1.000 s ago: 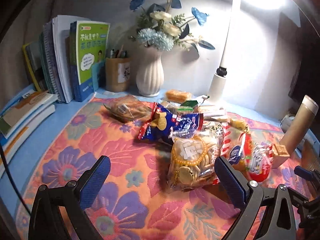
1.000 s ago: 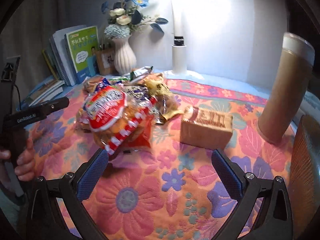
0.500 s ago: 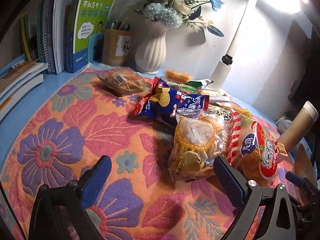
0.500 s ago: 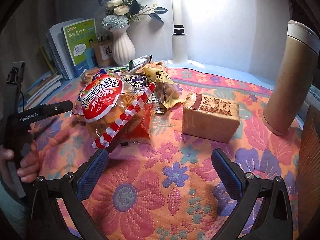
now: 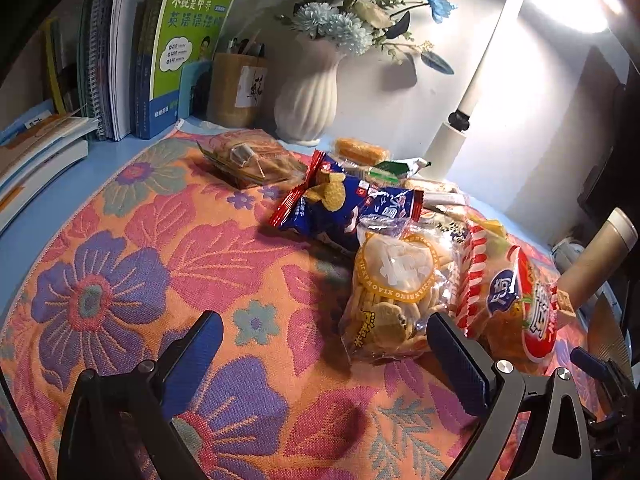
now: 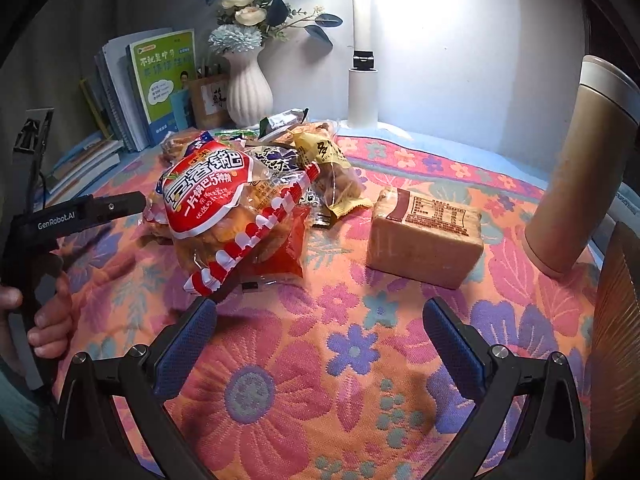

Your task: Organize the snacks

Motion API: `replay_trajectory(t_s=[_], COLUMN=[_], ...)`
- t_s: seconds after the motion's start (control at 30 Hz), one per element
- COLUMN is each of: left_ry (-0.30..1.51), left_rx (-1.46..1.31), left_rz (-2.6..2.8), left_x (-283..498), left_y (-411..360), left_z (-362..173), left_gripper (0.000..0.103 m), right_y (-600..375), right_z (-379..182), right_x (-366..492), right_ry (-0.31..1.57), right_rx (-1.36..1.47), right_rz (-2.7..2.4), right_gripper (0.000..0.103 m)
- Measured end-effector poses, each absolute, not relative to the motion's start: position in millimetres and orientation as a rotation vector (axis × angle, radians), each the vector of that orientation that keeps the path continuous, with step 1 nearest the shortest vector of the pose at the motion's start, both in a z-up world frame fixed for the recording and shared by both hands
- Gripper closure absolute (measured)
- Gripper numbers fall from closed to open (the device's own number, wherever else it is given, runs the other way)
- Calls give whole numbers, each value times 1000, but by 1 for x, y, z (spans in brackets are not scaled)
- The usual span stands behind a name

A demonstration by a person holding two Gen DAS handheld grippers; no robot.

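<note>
Right wrist view: right gripper (image 6: 320, 340) spread, empty, over floral cloth (image 6: 280, 400). "GenRobot.AI" marks left gripper (image 5: 324, 356), also spread. Red snack bag (image 6: 224, 208) heads the pile; clear cracker bag (image 5: 396, 292) reads "XIAO WANG".

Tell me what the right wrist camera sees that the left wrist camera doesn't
Only the right wrist view shows the brown wrapped loaf lying flat apart from the pile, the yellow snack packet, and the person's left hand on the other handle. Only the left wrist view shows the clear bag of round crackers and the blue chip bag. Both show the red-and-white snack bag, white vase, green book, tan tumbler, and an open, empty claw: right claw, left claw.
</note>
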State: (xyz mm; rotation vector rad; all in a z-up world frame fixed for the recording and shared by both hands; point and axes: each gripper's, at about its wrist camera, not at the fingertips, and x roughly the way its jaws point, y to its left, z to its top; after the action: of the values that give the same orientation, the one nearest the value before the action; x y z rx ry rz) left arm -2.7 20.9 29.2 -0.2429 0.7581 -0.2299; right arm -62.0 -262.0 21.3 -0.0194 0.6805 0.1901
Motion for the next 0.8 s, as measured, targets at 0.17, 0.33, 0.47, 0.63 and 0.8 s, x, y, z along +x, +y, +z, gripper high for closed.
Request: replay_trajectory(t_s=[0.17,0.33,0.47,0.63,0.8], left_ry=[733,758,777,805,818], left_rx=[-206,-124,-134,-221,-322], left_rz=[-195,-152,-154,-182,-308], left_x=[-6,-4,-2,1,2], left_y=[16,5,7,21,28], left_z=[33,31,29,25,23], left_gripper=[2,2,2,2,2], right_y=[-264,-263,-256,-249,-239], right_z=[26,30,29,29,28], right_x=[-69,-73,-71,-78,-84], right_ry=[633,598,610,597,585], right_rx=[-13,-24,-56,-98,-152], right_rz=[200,175,187,177,195], right_gripper=[0,0,0,0,0])
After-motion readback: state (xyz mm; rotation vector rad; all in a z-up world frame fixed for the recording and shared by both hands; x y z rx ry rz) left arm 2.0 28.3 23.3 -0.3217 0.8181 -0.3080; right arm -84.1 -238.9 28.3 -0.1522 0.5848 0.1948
